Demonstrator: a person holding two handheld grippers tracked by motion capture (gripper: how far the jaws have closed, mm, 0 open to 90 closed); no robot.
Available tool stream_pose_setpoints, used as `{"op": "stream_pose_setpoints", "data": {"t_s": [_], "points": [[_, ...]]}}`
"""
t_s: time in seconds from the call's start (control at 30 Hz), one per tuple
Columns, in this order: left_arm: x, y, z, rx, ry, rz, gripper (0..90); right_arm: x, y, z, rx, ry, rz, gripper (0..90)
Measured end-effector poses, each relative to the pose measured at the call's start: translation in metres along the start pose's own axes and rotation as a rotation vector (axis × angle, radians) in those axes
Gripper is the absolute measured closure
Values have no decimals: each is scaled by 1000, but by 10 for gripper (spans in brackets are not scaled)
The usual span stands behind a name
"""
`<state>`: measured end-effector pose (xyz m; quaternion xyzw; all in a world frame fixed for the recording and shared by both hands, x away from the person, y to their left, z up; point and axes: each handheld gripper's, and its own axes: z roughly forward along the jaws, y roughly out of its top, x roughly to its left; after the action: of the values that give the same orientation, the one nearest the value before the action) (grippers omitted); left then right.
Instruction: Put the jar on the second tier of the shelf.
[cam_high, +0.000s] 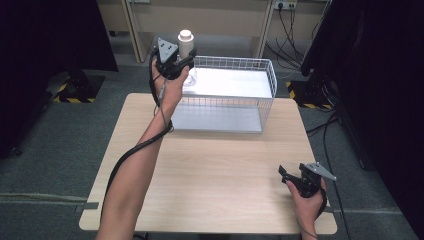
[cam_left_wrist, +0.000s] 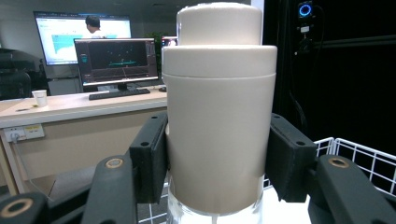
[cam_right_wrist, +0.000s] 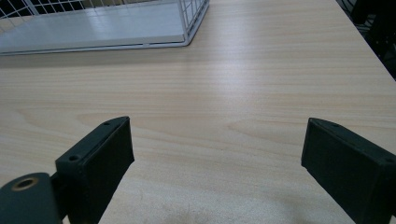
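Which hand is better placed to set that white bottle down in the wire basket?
Left. The left gripper already clamps the white bottle above the wire basket's left end. The right gripper sits open, low over the table near its front right corner.

Cream-white bottle (cam_left_wrist: 218, 112) with a clear base, clamped between matte black pads (cam_left_wrist: 150, 156) of the left claw (cam_high: 172, 60) — grey three-cornered plate on top. White wire basket (cam_high: 235, 64) with a pale grey floor on a light wood-grain worktop (cam_high: 225, 165). Black right claw (cam_high: 300, 177), brass-coloured rivets — grey carpet below, yellow-and-black hazard stripes (cam_high: 70, 99) at a stand's foot.
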<state>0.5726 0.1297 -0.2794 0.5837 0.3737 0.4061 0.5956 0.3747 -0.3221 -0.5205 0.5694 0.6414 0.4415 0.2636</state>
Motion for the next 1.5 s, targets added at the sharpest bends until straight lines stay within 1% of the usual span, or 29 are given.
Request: {"op": "stream_pose_setpoints", "data": {"t_s": [0.1, 0.17, 0.4, 0.67, 0.97, 1.03, 1.07, 1.17, 1.23, 1.33, 1.37, 1.4, 1.5], "points": [[0, -2, 3, 10, 0, 4, 458, 0, 0, 0, 0, 1, 4, 93], [-1, -4, 5, 16, -4, -1, 458, 0, 0, 0, 0, 1, 4, 93], [-4, -14, 14, 43, -4, -6, 458, 0, 0, 0, 0, 2, 4, 94], [-6, -21, 19, 53, -9, -12, 458, -1, 0, 0, -1, 6, 6, 94], [-2, -22, 20, 54, -16, -35, 455, 1, 0, 0, 2, 6, 4, 94], [-1, -22, 20, 54, -17, -30, 450, 1, 0, 0, 2, 5, 1, 94], [-1, -21, 20, 56, -15, -35, 425, 1, 0, 0, 3, 5, 0, 94], [0, -19, 20, 67, 1, -50, 296, 1, 0, 0, 3, 5, -2, 94], [1, -18, 19, 74, 1, -65, 233, 1, 0, 0, 4, 6, -2, 94], [0, -16, 17, 86, 5, -56, 169, 2, 0, 0, 6, 7, -3, 94], [-1, -16, 16, 88, 0, -55, 145, 2, 0, 0, 7, 7, -3, 94], [-2, -15, 15, 98, -8, -48, 134, 2, 0, 0, 8, 6, -3, 94], [-3, -16, 13, 100, -9, -30, 120, 2, 0, 0, 7, 7, -2, 94]]}}
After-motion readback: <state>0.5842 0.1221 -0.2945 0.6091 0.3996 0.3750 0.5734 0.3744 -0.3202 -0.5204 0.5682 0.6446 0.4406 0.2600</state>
